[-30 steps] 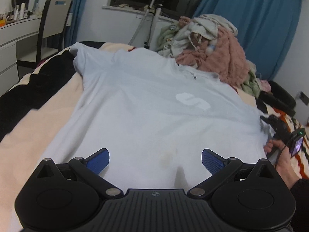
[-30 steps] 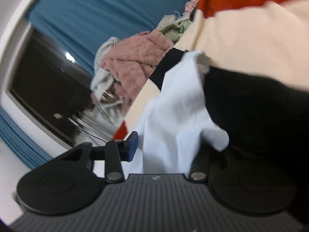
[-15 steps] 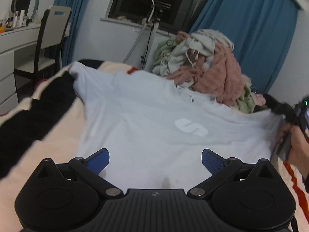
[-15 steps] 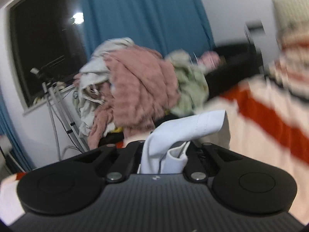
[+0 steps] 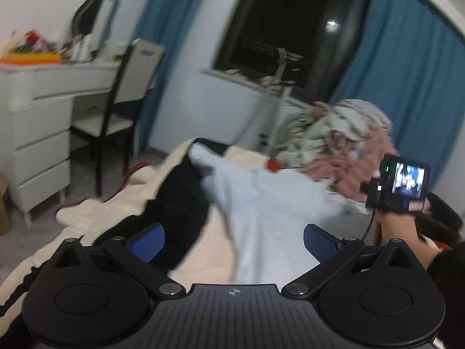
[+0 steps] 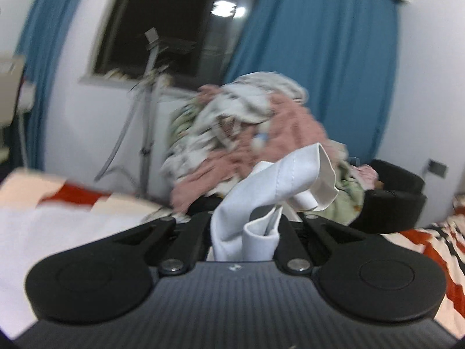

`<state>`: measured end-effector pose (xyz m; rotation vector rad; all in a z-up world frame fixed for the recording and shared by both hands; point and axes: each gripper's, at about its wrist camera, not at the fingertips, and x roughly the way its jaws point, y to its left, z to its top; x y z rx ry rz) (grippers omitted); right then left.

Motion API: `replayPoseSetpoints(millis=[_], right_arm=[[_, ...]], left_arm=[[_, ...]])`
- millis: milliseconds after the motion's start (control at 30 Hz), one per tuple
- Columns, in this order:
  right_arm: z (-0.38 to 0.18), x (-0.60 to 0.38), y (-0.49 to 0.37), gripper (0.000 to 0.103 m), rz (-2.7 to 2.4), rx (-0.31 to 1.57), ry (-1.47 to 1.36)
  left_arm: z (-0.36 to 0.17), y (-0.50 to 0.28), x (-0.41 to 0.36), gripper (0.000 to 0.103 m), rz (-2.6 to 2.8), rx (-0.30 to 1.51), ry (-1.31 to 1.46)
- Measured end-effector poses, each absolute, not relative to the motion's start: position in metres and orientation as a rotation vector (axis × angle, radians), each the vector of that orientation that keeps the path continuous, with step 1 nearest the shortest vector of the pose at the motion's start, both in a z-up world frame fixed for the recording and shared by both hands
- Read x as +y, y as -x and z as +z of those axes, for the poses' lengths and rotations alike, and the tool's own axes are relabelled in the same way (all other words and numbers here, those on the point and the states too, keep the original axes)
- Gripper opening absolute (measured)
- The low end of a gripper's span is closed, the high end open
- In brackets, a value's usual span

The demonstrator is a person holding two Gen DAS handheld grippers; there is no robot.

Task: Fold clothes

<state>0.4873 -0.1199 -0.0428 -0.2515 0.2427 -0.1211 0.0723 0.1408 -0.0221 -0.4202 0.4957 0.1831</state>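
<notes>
A pale blue T-shirt hangs lifted over the bed, pulled up toward the right. My left gripper is open above the bed, blue pads wide apart, nothing between them. My right gripper is shut on a bunched edge of the T-shirt, which sticks up out of the jaws. In the left wrist view the right gripper shows at the right, held by a hand.
The bed has a cream, black and red-striped cover. A heap of pink, white and green clothes lies at its far end. A white desk and chair stand left; a metal stand by the window.
The right gripper closed on the shirt's edge and lifted it off the bed. The left gripper rose and tilted up, staying open; the shirt is no longer flat.
</notes>
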Motion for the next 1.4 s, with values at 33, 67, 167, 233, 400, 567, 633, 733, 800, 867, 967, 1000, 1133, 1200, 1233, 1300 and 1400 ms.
replayPoseSetpoints(millis=[33, 67, 167, 233, 400, 567, 633, 733, 800, 867, 967, 1000, 1133, 1200, 1233, 1300, 1400], right_arm=[[-0.052, -0.107, -0.491, 0.007, -0.105, 0.261, 0.274], [-0.061, -0.094, -0.496, 0.007, -0.089, 0.278, 0.297], [-0.081, -0.064, -0.503, 0.01, -0.035, 0.323, 0.329], [-0.084, -0.055, -0.503, 0.036, 0.027, 0.348, 0.297], [-0.065, -0.038, -0.481, 0.094, 0.198, 0.33, 0.271], [-0.027, -0.039, -0.43, 0.094, 0.27, 0.305, 0.199], [-0.01, -0.047, -0.408, 0.094, 0.287, 0.296, 0.156], [0.013, -0.07, -0.369, 0.094, 0.295, 0.284, 0.09], [0.025, -0.09, -0.342, 0.094, 0.298, 0.28, 0.046], [0.035, -0.112, -0.313, 0.094, 0.302, 0.266, 0.021], [0.047, -0.148, -0.26, 0.094, 0.294, 0.242, -0.011], [0.05, -0.16, -0.243, 0.094, 0.289, 0.238, -0.027], [0.05, -0.206, -0.175, 0.095, 0.262, 0.247, -0.082], [0.043, -0.227, -0.144, 0.095, 0.237, 0.263, -0.105], [0.036, -0.235, -0.129, 0.095, 0.222, 0.269, -0.117], [0.024, -0.25, -0.1, 0.095, 0.192, 0.283, -0.14], [0.006, -0.265, -0.068, 0.095, 0.17, 0.307, -0.167]], left_arm=[[-0.023, -0.074, 0.148, 0.103, 0.195, 0.489, 0.424], [-0.025, -0.076, 0.154, 0.103, 0.208, 0.482, 0.427], [-0.032, -0.085, 0.164, 0.103, 0.206, 0.497, 0.435], [-0.036, -0.088, 0.162, 0.103, 0.196, 0.505, 0.422], [-0.04, -0.086, 0.153, 0.103, 0.155, 0.501, 0.4], [-0.032, -0.078, 0.139, 0.103, 0.146, 0.477, 0.352], [-0.028, -0.074, 0.135, 0.103, 0.144, 0.469, 0.338], [-0.023, -0.067, 0.128, 0.103, 0.141, 0.457, 0.316], [-0.019, -0.062, 0.123, 0.103, 0.139, 0.448, 0.302], [-0.015, -0.057, 0.118, 0.103, 0.134, 0.45, 0.293], [-0.008, -0.045, 0.11, 0.103, 0.122, 0.458, 0.297], [-0.005, -0.041, 0.107, 0.103, 0.122, 0.462, 0.302], [0.005, -0.018, 0.089, 0.103, 0.087, 0.466, 0.318], [0.011, -0.007, 0.075, 0.103, 0.077, 0.45, 0.282], [0.011, -0.002, 0.068, 0.103, 0.07, 0.446, 0.265], [0.012, 0.009, 0.053, 0.103, 0.056, 0.438, 0.23], [0.012, 0.024, 0.031, 0.103, 0.036, 0.425, 0.178]])
